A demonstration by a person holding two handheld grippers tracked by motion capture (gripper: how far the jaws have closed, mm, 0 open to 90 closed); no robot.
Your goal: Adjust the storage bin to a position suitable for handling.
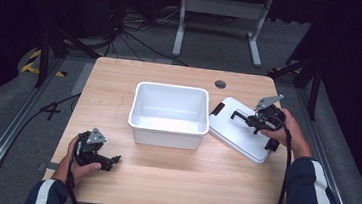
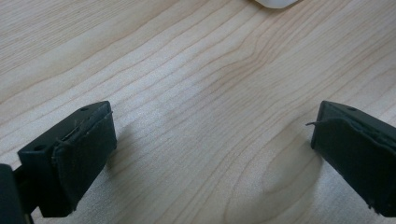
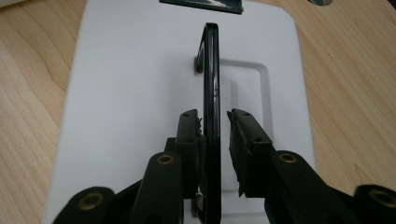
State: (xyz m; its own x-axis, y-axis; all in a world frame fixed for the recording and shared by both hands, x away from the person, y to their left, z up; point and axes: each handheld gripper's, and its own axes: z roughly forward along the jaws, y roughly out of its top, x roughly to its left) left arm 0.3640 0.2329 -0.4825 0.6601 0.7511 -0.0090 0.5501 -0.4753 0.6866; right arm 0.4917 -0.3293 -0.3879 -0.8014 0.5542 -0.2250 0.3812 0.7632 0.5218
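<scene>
Matt wood table [image 1: 172,176], glossy white plastic bin [image 1: 167,131]

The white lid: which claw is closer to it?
Right. The right claw straddles the black handle on the white lid; the left claw rests across the table, beyond the bin.

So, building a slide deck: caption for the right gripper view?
Right gripper straddling the lid's raised black handle, jaws not quite closed.

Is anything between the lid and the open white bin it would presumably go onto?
Nothing visible. The lid lies flat on the table just right of the bin, whose inside looks empty. The right gripper already straddles the lid's raised black handle. The left gripper rests near the table's front-left, away from that path.
</scene>
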